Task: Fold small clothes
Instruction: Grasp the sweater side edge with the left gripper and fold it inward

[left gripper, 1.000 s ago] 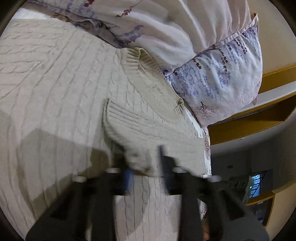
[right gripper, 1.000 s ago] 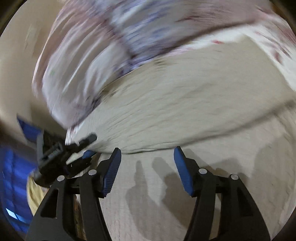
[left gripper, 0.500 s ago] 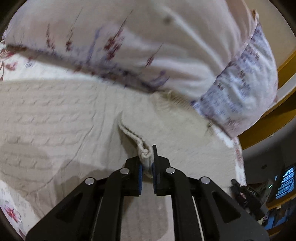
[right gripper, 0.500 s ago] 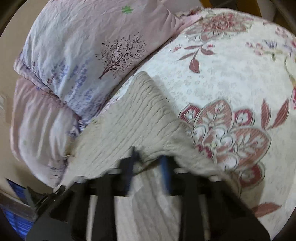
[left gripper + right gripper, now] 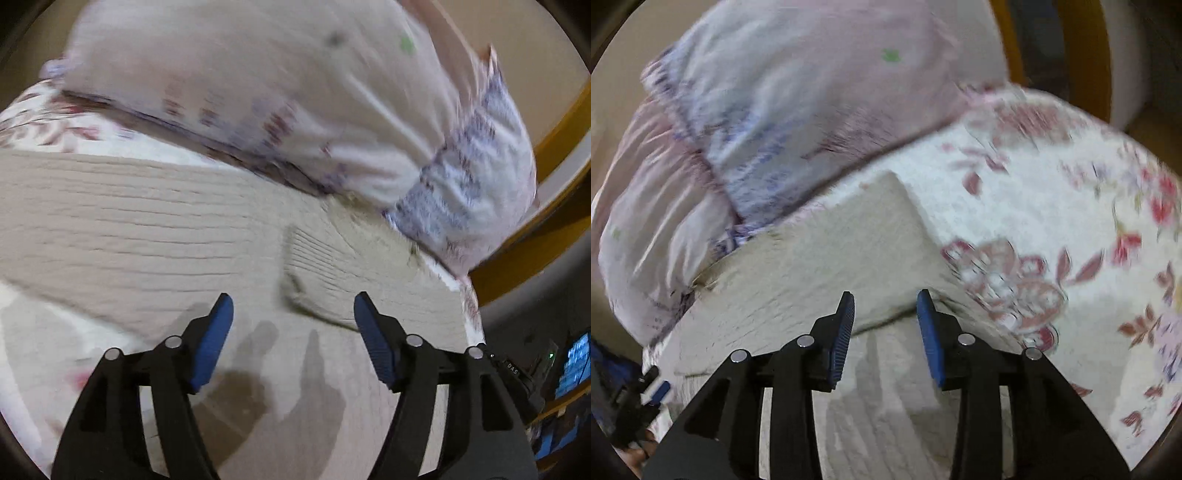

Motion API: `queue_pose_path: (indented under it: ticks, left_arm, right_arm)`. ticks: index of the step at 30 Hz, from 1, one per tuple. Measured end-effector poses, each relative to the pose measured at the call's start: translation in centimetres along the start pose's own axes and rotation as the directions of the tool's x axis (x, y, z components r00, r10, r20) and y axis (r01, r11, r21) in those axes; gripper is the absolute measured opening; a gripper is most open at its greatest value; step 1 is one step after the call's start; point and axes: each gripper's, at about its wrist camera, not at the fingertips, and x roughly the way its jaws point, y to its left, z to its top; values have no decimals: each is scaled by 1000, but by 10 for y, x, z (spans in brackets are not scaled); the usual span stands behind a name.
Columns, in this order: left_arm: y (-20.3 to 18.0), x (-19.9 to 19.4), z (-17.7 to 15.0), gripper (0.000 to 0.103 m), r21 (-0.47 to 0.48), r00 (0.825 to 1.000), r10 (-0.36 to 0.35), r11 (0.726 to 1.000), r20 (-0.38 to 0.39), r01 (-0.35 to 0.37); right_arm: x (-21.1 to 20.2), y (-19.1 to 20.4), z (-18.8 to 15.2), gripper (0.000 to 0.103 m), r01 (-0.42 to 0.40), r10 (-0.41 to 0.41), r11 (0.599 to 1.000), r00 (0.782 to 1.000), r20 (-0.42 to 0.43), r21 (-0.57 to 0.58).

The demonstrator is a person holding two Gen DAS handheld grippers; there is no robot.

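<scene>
A cream cable-knit sweater (image 5: 155, 236) lies spread on the bed, with a folded sleeve or flap (image 5: 332, 280) lying on top of it. My left gripper (image 5: 293, 321) is open and empty just above the sweater, the flap's edge lying between its blue pads. In the right wrist view the sweater (image 5: 827, 266) lies folded over itself. My right gripper (image 5: 886, 317) is open and empty over the fold edge. Both views are motion-blurred.
Pale floral pillows (image 5: 295, 110) lie along the far side of the sweater and also show in the right wrist view (image 5: 798, 110). A floral bedspread (image 5: 1052, 229) covers the bed to the right. A yellow wooden frame (image 5: 554, 206) and a screen (image 5: 574, 363) stand beyond the bed.
My left gripper was shut on the sweater's edge half a second ago and has opened and let it go. My right gripper has also opened. The fabric now lies flat.
</scene>
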Motion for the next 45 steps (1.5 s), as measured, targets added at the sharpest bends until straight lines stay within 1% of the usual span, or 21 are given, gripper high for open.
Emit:
queue_pose_path:
  ticks: [3, 6, 8, 9, 11, 14, 15, 20, 22, 25, 26, 28, 29, 33, 34, 36, 38, 39, 40, 43, 45]
  left_arm:
    - [34, -30, 1, 69, -82, 997, 54, 995, 56, -49]
    - [69, -52, 3, 69, -173, 989, 118, 980, 92, -101]
    - [95, -67, 3, 69, -258, 983, 148, 959, 106, -117]
    - [106, -73, 2, 69, -291, 981, 162, 949, 111, -124]
    - [122, -80, 3, 69, -340, 976, 183, 931, 119, -133]
    - [148, -86, 6, 68, -430, 975, 178, 897, 132, -105]
    - [154, -86, 7, 67, -449, 976, 161, 890, 147, -79]
    - [179, -88, 16, 65, -564, 968, 127, 826, 218, 19]
    - [185, -87, 18, 58, -585, 962, 138, 811, 234, 27]
    - [197, -86, 19, 35, -621, 959, 144, 783, 245, 41]
    - [200, -84, 20, 30, -628, 959, 140, 777, 246, 47]
    - [206, -82, 22, 7, -642, 963, 121, 764, 239, 63]
    - [204, -82, 21, 8, -639, 963, 115, 766, 243, 70]
    - [173, -88, 31, 8, -553, 949, 115, 830, 295, 71]
    - [158, -89, 37, 7, -517, 946, 93, 852, 311, 86]
    - [137, -87, 45, 7, -461, 944, 57, 881, 326, 106]
    - [98, -81, 54, 7, -362, 943, 6, 924, 333, 122]
    - [86, -78, 56, 7, -331, 943, -13, 935, 332, 129]
    - [62, -70, 58, 7, -272, 944, -51, 951, 326, 145]
    - [5, -48, 55, 7, -130, 945, -126, 977, 301, 171]
    - [-28, -30, 50, 7, -50, 948, -161, 982, 275, 182]
  right_arm:
    - [13, 34, 0, 37, -58, 53, 993, 997, -54, -107]
    - [35, 71, -6, 37, -96, 71, 973, 990, -123, -212]
    - [49, 88, -11, 43, -102, 63, 961, 986, -155, -256]
    - [53, 91, -14, 49, -101, 59, 959, 985, -163, -264]
    - [63, 94, -18, 50, -102, 50, 957, 980, -190, -270]
    - [68, 93, -21, 51, -105, 53, 961, 978, -204, -255]
    - [66, 93, -21, 52, -106, 54, 960, 978, -202, -258]
    - [63, 92, -18, 53, -118, 66, 962, 975, -210, -247]
    - [62, 91, -19, 53, -122, 71, 962, 975, -211, -244]
    - [61, 91, -19, 53, -129, 77, 961, 975, -211, -245]
    - [61, 91, -19, 53, -131, 79, 961, 974, -211, -245]
    - [59, 90, -19, 53, -136, 84, 960, 973, -213, -243]
    - [60, 89, -18, 53, -142, 90, 960, 973, -215, -240]
    - [59, 87, -17, 53, -156, 106, 961, 970, -217, -227]
    - [58, 86, -17, 53, -157, 108, 962, 970, -216, -225]
    - [57, 85, -17, 53, -162, 114, 962, 970, -216, -220]
    - [55, 84, -17, 53, -170, 123, 962, 968, -217, -213]
    - [54, 83, -16, 53, -174, 127, 963, 967, -218, -208]
    - [52, 81, -16, 53, -179, 134, 963, 966, -219, -202]
    - [51, 78, -14, 53, -183, 140, 965, 965, -222, -190]
    - [49, 74, -14, 53, -184, 142, 966, 965, -222, -181]
